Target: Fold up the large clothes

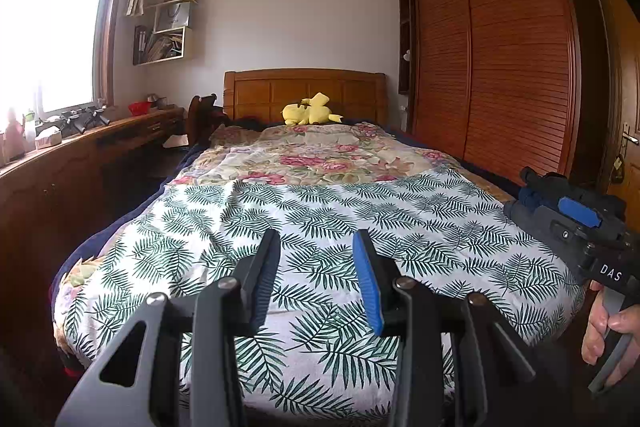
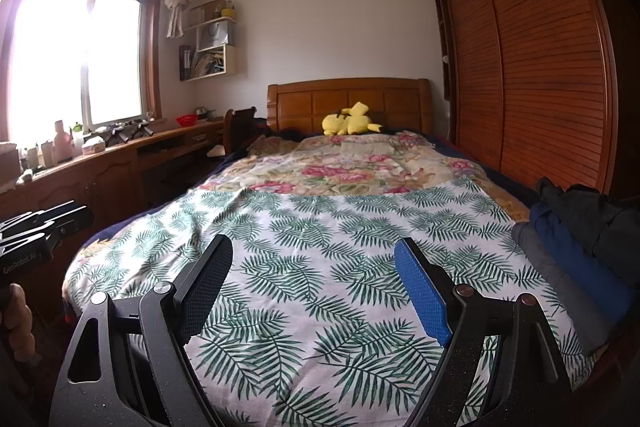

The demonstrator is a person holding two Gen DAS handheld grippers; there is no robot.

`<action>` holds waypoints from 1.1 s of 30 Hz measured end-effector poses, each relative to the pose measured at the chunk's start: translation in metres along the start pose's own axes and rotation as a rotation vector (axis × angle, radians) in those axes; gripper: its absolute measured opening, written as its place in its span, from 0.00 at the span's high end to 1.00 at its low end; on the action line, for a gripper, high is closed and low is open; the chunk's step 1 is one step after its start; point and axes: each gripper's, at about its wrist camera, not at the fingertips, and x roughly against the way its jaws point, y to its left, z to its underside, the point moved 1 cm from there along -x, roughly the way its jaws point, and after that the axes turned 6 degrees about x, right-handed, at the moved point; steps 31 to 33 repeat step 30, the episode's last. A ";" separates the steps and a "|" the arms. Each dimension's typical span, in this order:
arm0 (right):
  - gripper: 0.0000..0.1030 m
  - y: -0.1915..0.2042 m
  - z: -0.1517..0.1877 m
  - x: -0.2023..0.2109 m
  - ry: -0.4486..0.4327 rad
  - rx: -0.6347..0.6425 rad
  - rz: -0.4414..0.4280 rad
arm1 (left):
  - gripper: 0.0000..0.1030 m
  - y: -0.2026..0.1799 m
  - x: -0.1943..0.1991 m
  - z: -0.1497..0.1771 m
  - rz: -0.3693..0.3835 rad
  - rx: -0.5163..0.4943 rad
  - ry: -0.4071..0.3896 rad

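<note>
A pile of dark clothes (image 2: 580, 239), navy, grey and black, lies on the right edge of the bed. In the left wrist view only a bit of the pile (image 1: 534, 195) shows behind the right gripper. A white cloth with green leaf print (image 2: 320, 267) is spread flat over the near half of the bed. My left gripper (image 1: 318, 241) hovers over this cloth, its jaws partly apart with nothing between them. My right gripper (image 2: 314, 245) stands wide open above the same cloth, also holding nothing, with the pile to its right.
A floral quilt (image 2: 352, 167) covers the far half of the bed, with a yellow plush toy (image 2: 350, 121) by the wooden headboard (image 2: 348, 99). A louvred wardrobe (image 2: 540, 75) runs along the right. A cluttered desk (image 2: 120, 151) sits under the window on the left.
</note>
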 end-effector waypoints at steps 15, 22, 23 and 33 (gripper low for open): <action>0.17 -0.005 0.001 0.000 -0.001 -0.002 0.003 | 0.65 0.005 0.005 -0.004 0.009 -0.006 -0.012; 0.17 -0.005 0.001 0.000 0.000 -0.001 0.002 | 0.65 0.005 0.008 -0.006 0.010 -0.011 -0.018; 0.17 -0.004 0.001 0.000 0.000 -0.001 0.003 | 0.65 0.004 0.008 -0.006 0.010 -0.012 -0.018; 0.17 -0.006 0.001 0.000 -0.001 -0.001 0.004 | 0.65 0.004 0.008 -0.006 0.011 -0.011 -0.018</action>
